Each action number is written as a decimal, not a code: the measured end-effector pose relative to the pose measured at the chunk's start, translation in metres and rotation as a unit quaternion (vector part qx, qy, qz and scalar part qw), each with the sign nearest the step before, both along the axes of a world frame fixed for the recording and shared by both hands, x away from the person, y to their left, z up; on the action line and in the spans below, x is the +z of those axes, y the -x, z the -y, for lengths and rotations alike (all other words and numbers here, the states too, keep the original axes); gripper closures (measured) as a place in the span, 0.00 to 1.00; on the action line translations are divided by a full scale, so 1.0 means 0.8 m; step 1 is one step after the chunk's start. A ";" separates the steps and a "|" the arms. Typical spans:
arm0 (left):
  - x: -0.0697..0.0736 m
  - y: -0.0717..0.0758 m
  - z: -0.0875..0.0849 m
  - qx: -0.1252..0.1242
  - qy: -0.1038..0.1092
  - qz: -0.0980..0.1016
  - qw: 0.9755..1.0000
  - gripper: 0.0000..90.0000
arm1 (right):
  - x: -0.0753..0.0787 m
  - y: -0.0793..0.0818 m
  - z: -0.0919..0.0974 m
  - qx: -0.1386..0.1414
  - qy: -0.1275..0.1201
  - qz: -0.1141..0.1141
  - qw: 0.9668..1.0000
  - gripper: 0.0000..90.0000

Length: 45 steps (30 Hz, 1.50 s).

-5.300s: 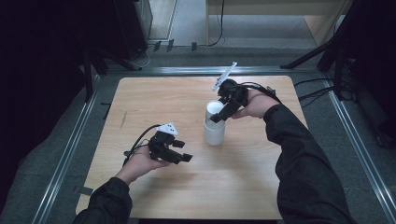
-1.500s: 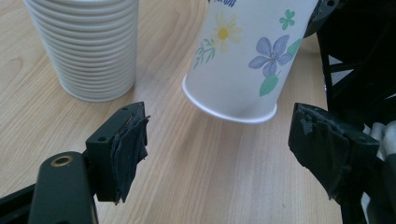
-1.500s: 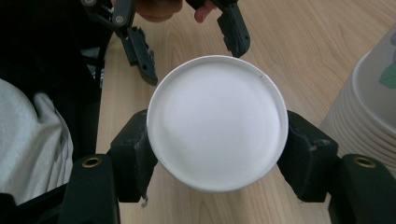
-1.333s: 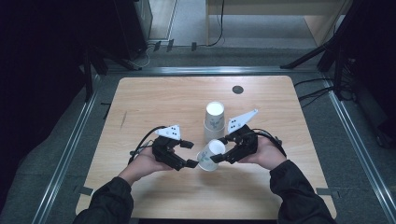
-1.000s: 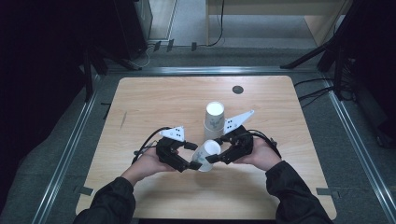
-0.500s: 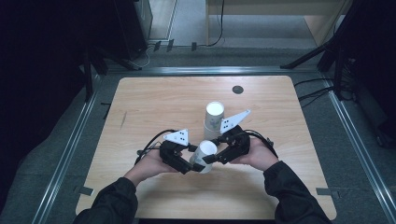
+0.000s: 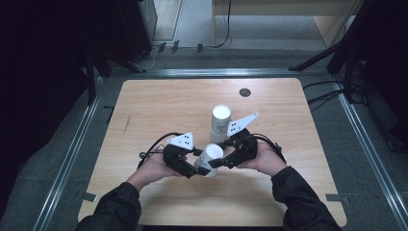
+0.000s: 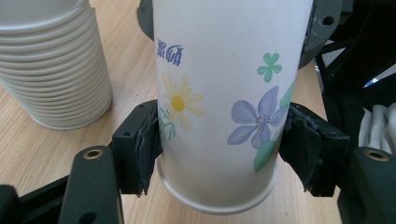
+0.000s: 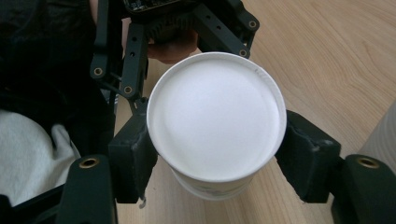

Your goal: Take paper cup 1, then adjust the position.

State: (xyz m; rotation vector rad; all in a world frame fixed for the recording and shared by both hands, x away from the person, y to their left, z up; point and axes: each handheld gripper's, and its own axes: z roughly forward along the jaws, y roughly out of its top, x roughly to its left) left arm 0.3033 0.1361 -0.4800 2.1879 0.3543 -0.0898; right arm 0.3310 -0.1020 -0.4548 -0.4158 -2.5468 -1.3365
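Dark floor and metal rails frame a pale wooden table (image 7: 159, 101), and near its front edge a white paper cup printed with blue and yellow flowers (image 7: 210, 159) hangs tilted between both hands, off the wood. It looks like a handover: the left gripper (image 7: 188, 166) has just been closing and its pads (image 8: 148, 140) now clench the cup's lower wall from both sides, so it can carry the weight alone. The right gripper (image 7: 217, 162), facing it, has just been opening; its pads (image 9: 135, 154) stand at the rim, and I cannot tell whether they still press. Just beyond, further from the person, a tall stack of nested white paper cups (image 7: 220, 123) stands upright, probably the source, close enough for short reaches
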 end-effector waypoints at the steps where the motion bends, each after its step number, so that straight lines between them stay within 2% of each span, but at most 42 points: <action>1: 0.001 -0.001 -0.003 0.003 -0.004 0.000 1.000 0.36 | -0.001 0.000 0.000 -0.005 0.006 0.009 1.000 0.31; 3: 0.002 -0.001 -0.004 0.003 -0.004 -0.005 1.000 0.36 | 0.000 0.002 0.002 -0.005 0.008 0.025 1.000 0.30; 5: 0.006 -0.001 -0.011 0.004 -0.014 -0.004 1.000 0.36 | 0.000 0.004 0.004 -0.006 0.012 0.034 0.999 0.29; 11: 0.020 -0.005 -0.019 -0.001 -0.035 -0.003 0.999 0.36 | -0.002 0.006 0.011 -0.011 0.021 0.040 0.999 0.29; 13: 0.030 -0.011 -0.021 -0.001 -0.054 -0.002 0.999 0.36 | -0.002 0.006 0.013 -0.013 0.021 0.041 0.999 0.29; 14: 0.030 -0.011 -0.021 -0.001 -0.054 -0.002 0.999 0.36 | -0.002 0.006 0.013 -0.013 0.021 0.041 0.999 0.29; 15: 0.037 -0.014 -0.020 -0.006 -0.077 0.001 0.997 0.36 | -0.003 0.007 0.015 -0.019 0.023 0.046 0.998 0.29; 17: 0.042 -0.015 -0.018 -0.013 -0.096 0.005 0.995 0.36 | -0.003 0.009 0.017 -0.022 0.026 0.048 0.998 0.29; 18: 0.042 -0.015 -0.018 -0.013 -0.096 0.005 0.995 0.36 | -0.003 0.009 0.017 -0.022 0.026 0.048 0.998 0.29; 19: 0.047 -0.016 -0.015 -0.024 -0.108 0.006 0.994 0.36 | -0.006 0.010 0.019 -0.023 0.028 0.045 0.998 0.30; 21: 0.051 -0.018 -0.013 -0.033 -0.119 0.008 0.992 0.36 | -0.009 0.010 0.019 -0.025 0.032 0.044 0.998 0.30; 22: 0.051 -0.018 -0.013 -0.033 -0.119 0.008 0.992 0.36 | -0.009 0.010 0.019 -0.025 0.032 0.044 0.998 0.30; 23: 0.053 -0.019 -0.010 -0.036 -0.137 0.008 0.990 0.36 | -0.010 0.011 0.018 -0.025 0.032 0.047 0.998 0.30; 24: 0.053 -0.019 -0.009 -0.039 -0.146 0.009 0.989 0.36 | -0.010 0.011 0.017 -0.025 0.032 0.049 0.998 0.30; 25: 0.053 -0.019 -0.009 -0.039 -0.146 0.009 0.989 0.36 | -0.009 0.012 0.017 -0.025 0.030 0.050 0.998 0.30; 26: 0.053 -0.018 -0.008 -0.041 -0.150 0.011 0.988 0.36 | -0.009 0.012 0.017 -0.025 0.030 0.050 0.998 0.30; 27: 0.053 -0.017 -0.006 -0.046 -0.160 0.009 0.986 0.36 | -0.009 0.012 0.016 -0.024 0.024 0.053 0.998 0.30; 28: 0.053 -0.017 -0.006 -0.046 -0.160 0.009 0.986 0.36 | -0.009 0.012 0.016 -0.024 0.024 0.053 0.998 0.30; 30: 0.049 -0.015 -0.001 -0.054 -0.179 0.012 0.982 0.36 | -0.009 0.012 0.015 -0.022 0.021 0.053 0.998 0.29; 31: 0.049 -0.015 -0.001 -0.054 -0.179 0.012 0.982 0.36 | -0.010 0.012 0.014 -0.020 0.023 0.052 0.998 0.29; 32: 0.046 -0.015 0.000 -0.056 -0.194 0.014 0.979 0.36 | -0.010 0.012 0.014 -0.019 0.023 0.052 0.998 0.29; 34: 0.043 -0.015 0.001 -0.055 -0.203 0.010 0.978 0.36 | -0.011 0.012 0.012 -0.015 0.022 0.054 0.998 0.29; 36: 0.041 -0.015 0.002 -0.058 -0.214 0.011 0.975 0.36 | -0.013 0.012 0.010 -0.012 0.022 0.056 0.998 0.28; 37: 0.041 -0.015 0.002 -0.058 -0.214 0.011 0.975 0.36 | -0.013 0.012 0.010 -0.012 0.022 0.056 0.998 0.28; 38: 0.039 -0.013 0.003 -0.062 -0.224 0.012 0.972 0.36 | -0.014 0.012 0.008 -0.009 0.023 0.056 0.998 0.28; 39: 0.039 -0.013 0.003 -0.062 -0.224 0.012 0.972 0.36 | -0.015 0.012 0.007 -0.008 0.023 0.054 0.998 0.28; 40: 0.038 -0.012 0.004 -0.068 -0.232 0.010 0.970 0.36 | -0.015 0.012 0.005 -0.008 0.021 0.052 0.998 0.28; 41: 0.038 -0.012 0.004 -0.068 -0.232 0.010 0.970 0.36 | -0.015 0.012 0.005 -0.008 0.021 0.052 0.998 0.28; 42: 0.038 -0.011 0.004 -0.070 -0.237 0.008 0.969 0.36 | -0.016 0.012 0.002 -0.003 0.018 0.055 0.998 0.28; 45: 0.039 -0.009 0.008 -0.076 -0.237 0.006 0.968 0.36 | -0.016 0.013 -0.002 0.001 0.014 0.056 0.998 0.28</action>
